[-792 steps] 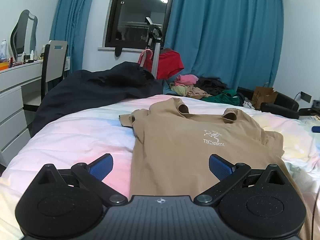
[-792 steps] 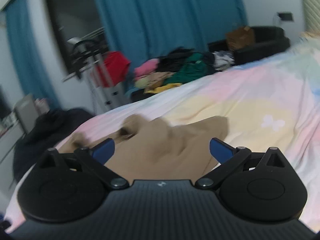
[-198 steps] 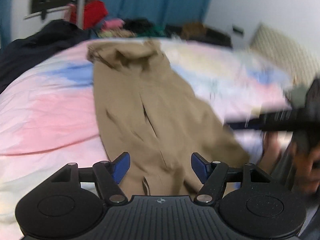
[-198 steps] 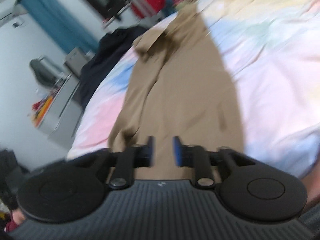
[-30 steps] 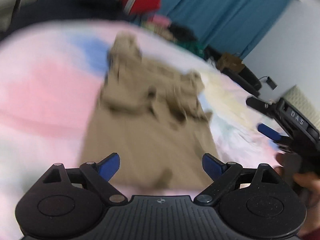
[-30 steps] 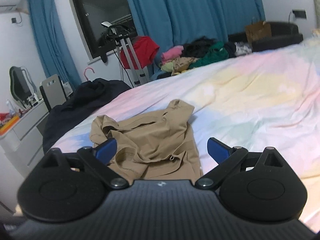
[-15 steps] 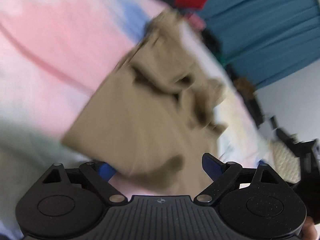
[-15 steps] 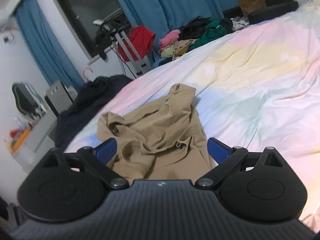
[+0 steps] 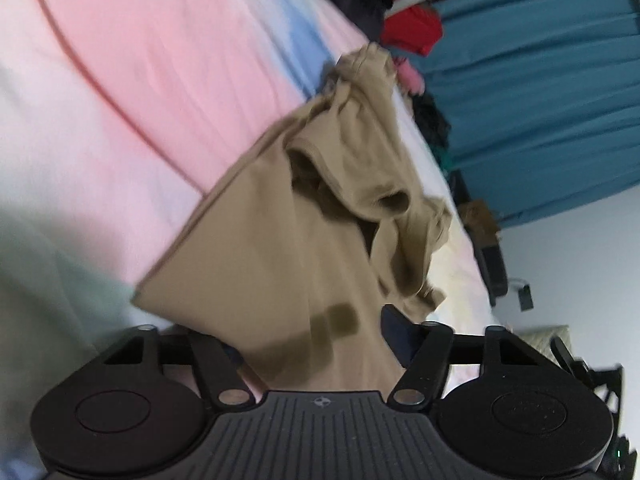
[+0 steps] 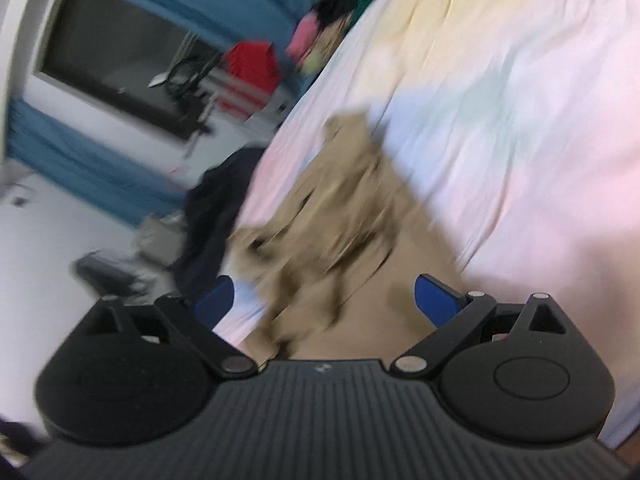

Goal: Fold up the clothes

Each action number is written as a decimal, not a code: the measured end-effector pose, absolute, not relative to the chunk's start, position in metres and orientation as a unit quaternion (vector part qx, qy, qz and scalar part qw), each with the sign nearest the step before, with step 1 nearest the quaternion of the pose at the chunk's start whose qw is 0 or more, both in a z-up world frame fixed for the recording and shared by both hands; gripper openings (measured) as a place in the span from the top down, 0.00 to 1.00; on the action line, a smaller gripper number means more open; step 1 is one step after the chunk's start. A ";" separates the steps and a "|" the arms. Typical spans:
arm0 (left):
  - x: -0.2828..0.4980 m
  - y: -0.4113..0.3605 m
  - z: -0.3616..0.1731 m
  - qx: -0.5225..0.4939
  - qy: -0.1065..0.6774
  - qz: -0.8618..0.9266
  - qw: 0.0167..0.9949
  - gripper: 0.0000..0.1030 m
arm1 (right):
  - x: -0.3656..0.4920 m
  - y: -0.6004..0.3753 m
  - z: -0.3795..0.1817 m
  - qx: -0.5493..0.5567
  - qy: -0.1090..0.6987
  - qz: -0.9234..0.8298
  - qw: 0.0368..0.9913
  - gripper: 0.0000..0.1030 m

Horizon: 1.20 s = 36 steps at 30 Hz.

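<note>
Left tool (image 9: 312, 340) closing, tan shirt (image 9: 288, 240) hem between its jaws; right tool (image 10: 324, 300) spread wide over it

No legible text — none anywhere.

Soft indoor light, heavy motion blur, fisheye-warped edges

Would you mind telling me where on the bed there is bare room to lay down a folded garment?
The pink stretch of the bedspread to the left of the tan shirt is bare, as is the pastel stretch to its right. Crowded: the far edge, with the dark garment and the clothes heap.
</note>
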<state>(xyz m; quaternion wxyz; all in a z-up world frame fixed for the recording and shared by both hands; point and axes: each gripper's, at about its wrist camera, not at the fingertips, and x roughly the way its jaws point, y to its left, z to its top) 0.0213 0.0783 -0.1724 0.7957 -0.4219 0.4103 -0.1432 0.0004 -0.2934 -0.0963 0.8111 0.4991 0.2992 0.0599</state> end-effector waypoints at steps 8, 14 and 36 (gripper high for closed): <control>0.016 0.086 -0.165 -0.424 0.373 -0.146 0.812 0.89 | 0.000 -0.234 -0.151 0.524 0.434 0.139 0.720 0.05; 0.017 0.083 -0.156 -0.437 0.336 -0.164 0.818 0.91 | 0.001 -0.250 -0.171 0.561 0.428 0.076 0.705 0.05; 0.024 0.096 -0.154 -0.474 0.330 -0.162 0.800 0.92 | 0.001 -0.288 -0.152 0.516 0.320 -0.005 0.794 0.85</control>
